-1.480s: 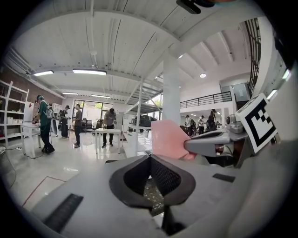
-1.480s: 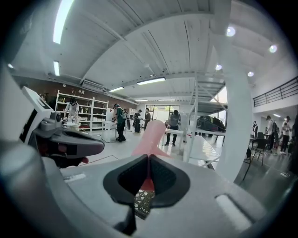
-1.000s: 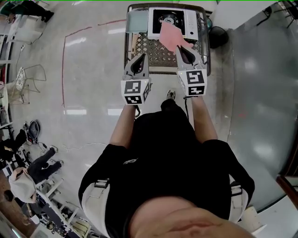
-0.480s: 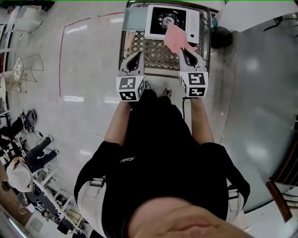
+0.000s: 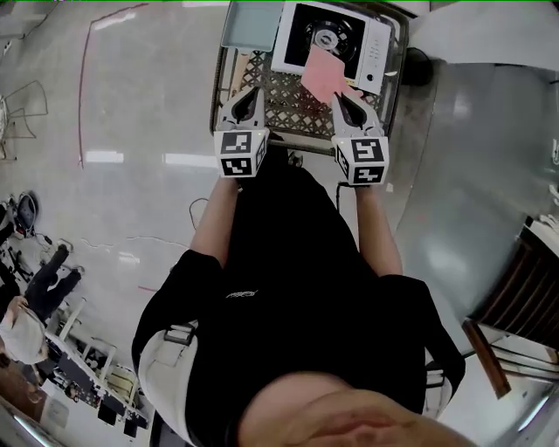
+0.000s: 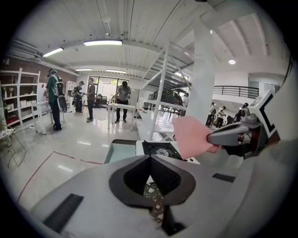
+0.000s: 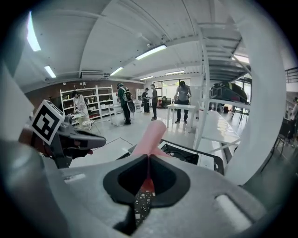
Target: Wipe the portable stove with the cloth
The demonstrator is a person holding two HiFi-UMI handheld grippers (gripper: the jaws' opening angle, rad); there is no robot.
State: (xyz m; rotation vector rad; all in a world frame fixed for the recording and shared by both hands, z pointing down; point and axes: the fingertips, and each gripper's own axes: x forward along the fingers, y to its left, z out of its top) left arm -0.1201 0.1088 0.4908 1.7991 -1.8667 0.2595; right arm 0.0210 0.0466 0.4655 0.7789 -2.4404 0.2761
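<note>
The portable stove (image 5: 335,37) is white with a black burner top and stands at the far end of a metal mesh cart (image 5: 288,106). My right gripper (image 5: 339,94) is shut on a pink cloth (image 5: 323,75), which hangs above the stove's near edge. In the right gripper view the cloth (image 7: 150,134) rises from between the closed jaws, with the stove (image 7: 188,155) beyond. My left gripper (image 5: 250,92) is shut on nothing, above the cart's left side. From the left gripper view, the cloth (image 6: 192,136) and the stove (image 6: 161,150) lie ahead to the right.
A pale teal tray (image 5: 248,24) sits on the cart left of the stove. Polished floor surrounds the cart, with a red line (image 5: 84,96) taped at the left. People (image 6: 123,102) stand far off by tables and shelves. A white post (image 6: 203,79) rises behind the cart.
The person has stepped up to the cart, so it sits closer under both grippers. The cloth stays in the right gripper, over the stove's near edge.
</note>
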